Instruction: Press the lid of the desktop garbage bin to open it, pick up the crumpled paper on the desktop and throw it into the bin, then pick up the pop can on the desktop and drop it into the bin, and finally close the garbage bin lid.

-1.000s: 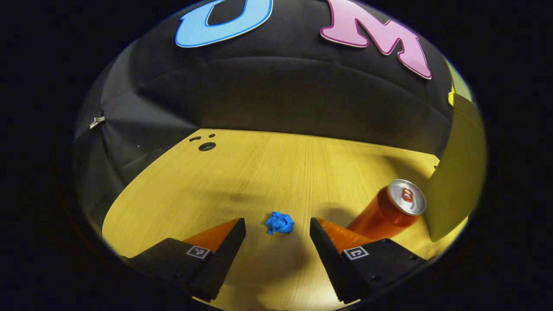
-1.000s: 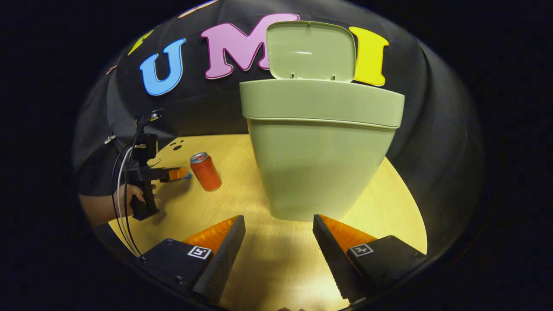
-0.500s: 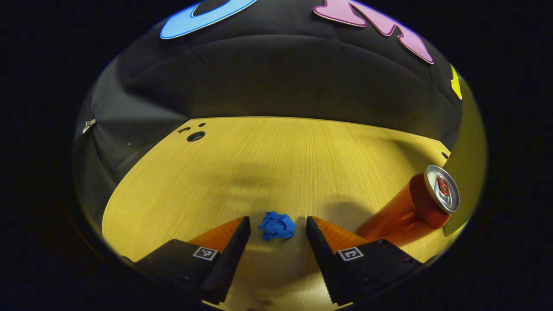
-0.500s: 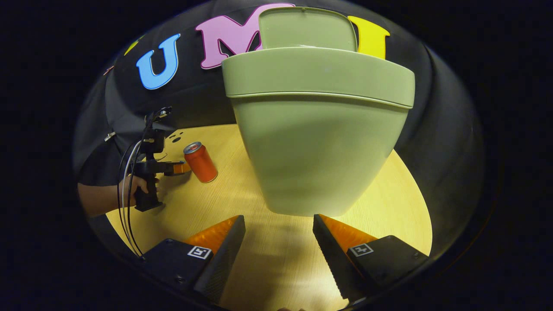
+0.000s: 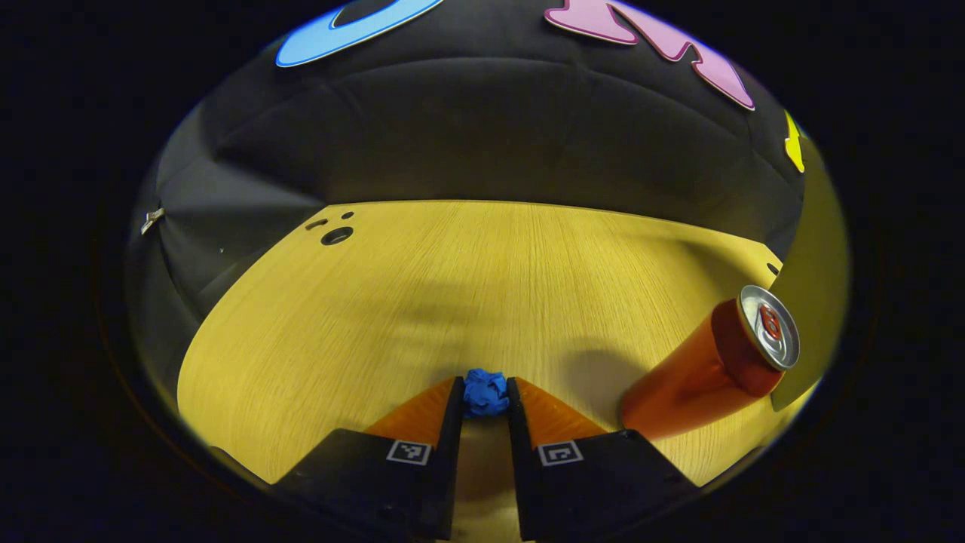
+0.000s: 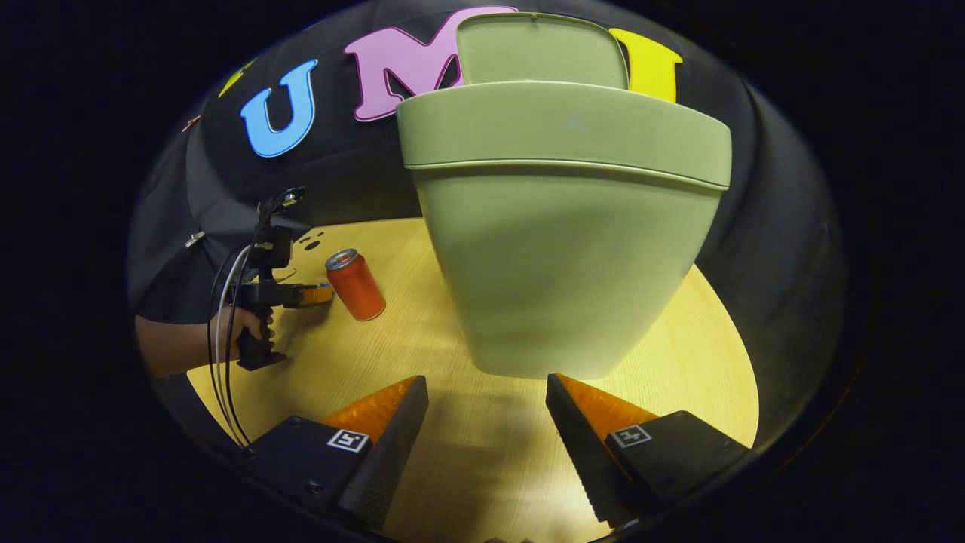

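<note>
Crumpled blue paper (image 5: pixel 485 393), a small wad of creased folds, sits pinched between the two wedge-shaped fingers of the left gripper (image 5: pixel 484 398), which have closed in until both inner faces press its sides; it lies low on the pale wood-grain tabletop (image 5: pixel 452 286), toward the near edge. Just to its right stands the orange metal pop can (image 5: pixel 701 373), a smooth cylinder with a silvery top and pull tab, upright on the wood and apart from the fingers. Beyond the can, at the tabletop's right edge, a curved slice of the pale green plastic garbage bin (image 6: pixel 565 226) shows in the left gripper view. In the right gripper view the bin is a smooth tapering tub with a broad rim band, its flat rounded lid (image 6: pixel 541 49) tipped up behind the rim. The right gripper (image 6: pixel 487 422) hangs before the bin's base with ridged fingers spread wide, holding nothing. Near the far left corner, round holes (image 5: pixel 336 236) pierce the wood.
</note>
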Demonstrator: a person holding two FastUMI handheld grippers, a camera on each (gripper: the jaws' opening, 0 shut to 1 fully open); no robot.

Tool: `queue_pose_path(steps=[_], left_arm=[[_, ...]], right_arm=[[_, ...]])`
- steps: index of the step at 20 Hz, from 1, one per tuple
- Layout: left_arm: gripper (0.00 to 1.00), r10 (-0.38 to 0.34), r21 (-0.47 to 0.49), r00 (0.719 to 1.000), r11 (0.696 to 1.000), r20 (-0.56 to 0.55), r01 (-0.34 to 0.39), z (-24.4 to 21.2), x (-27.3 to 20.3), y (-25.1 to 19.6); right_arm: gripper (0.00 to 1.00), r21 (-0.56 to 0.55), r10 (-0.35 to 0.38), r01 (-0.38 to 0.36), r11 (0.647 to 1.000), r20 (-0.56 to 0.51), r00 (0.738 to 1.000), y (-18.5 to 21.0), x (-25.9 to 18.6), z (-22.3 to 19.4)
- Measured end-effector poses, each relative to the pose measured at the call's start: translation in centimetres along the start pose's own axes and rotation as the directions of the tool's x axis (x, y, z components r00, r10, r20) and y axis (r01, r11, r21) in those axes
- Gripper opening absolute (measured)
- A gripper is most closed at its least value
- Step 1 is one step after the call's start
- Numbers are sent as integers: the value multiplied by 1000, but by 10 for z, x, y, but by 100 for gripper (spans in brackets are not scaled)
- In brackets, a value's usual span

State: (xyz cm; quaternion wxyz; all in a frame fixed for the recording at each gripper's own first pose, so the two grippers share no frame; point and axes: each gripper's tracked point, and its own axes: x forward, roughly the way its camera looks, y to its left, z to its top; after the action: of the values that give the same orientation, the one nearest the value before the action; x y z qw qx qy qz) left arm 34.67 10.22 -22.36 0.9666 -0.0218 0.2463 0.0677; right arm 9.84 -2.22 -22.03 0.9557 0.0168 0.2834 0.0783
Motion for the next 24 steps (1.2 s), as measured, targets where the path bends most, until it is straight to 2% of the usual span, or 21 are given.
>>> queue_pose_path(steps=[7,10,13,14,16,19,22,24], left_arm=[[34,-57,29,995,998,85,55,38,-43,-16],[34,-97,39,985,995,144,92,63,-74,-26],[31,-134,93,972,989,193,118,91,-107,-38],[35,-152,112,965,985,213,131,102,-119,-45],[33,-195,145,945,976,262,161,124,-146,-61],[33,-297,198,899,950,321,243,154,-187,-103],[33,-396,263,846,912,357,316,179,-222,-144],[33,-474,306,796,875,376,376,194,-238,-178]], right_arm=[[99,8,-21,21,1000,15,1000,-2,-9,-5],[99,25,-33,32,999,36,999,-5,-15,-2],[99,24,-42,41,999,49,998,-6,-23,-5],[99,27,-41,40,999,51,998,-6,-26,-7],[99,27,-43,41,999,54,998,-6,-31,-10],[99,33,-55,53,998,65,996,-9,-32,-9],[99,49,-71,67,997,75,995,-11,-35,-8],[99,54,-83,79,995,86,993,-13,-38,-8]])
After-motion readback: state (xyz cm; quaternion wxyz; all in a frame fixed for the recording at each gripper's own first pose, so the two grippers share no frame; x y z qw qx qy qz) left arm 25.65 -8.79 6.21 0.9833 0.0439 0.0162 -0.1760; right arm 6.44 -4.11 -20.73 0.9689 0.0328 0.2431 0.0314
